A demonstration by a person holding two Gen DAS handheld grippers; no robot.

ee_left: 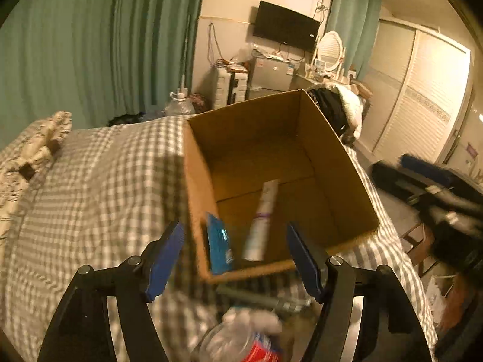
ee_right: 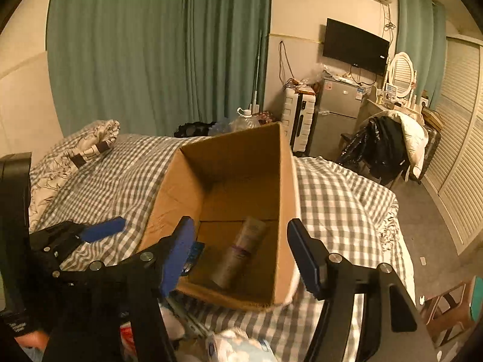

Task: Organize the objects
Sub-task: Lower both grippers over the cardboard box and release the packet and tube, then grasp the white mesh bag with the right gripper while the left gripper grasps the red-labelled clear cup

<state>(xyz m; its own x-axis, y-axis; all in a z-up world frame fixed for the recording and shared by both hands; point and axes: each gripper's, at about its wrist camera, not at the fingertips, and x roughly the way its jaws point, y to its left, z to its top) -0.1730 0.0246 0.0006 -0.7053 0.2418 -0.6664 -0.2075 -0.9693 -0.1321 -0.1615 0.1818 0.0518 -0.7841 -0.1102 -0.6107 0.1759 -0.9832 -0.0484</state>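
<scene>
An open cardboard box (ee_left: 341, 187) (ee_right: 169, 199) stands on the checked bed. Inside it lie a white tube (ee_left: 259, 223), seen darker in the right wrist view (ee_right: 238, 253), and a blue packet (ee_left: 219, 244) (ee_right: 193, 253) leaning on the near wall. My left gripper (ee_left: 235, 256) is open and empty, just in front of the box's near edge; it also shows in the right wrist view (ee_right: 90, 235). My right gripper (ee_right: 241, 256) is open and empty over the box's near edge. Loose items lie below the grippers: a clear plastic bottle with a red label (ee_left: 241, 344) and a grey metal piece (ee_left: 256, 298).
The grey-checked bedspread (ee_left: 90, 196) (ee_right: 338, 211) surrounds the box. A patterned pillow (ee_left: 27, 157) (ee_right: 75, 150) lies at the far left. A chair with clothes (ee_right: 389, 144), a fridge (ee_right: 338, 114), and a stool (ee_right: 446, 304) stand beyond the bed's right side.
</scene>
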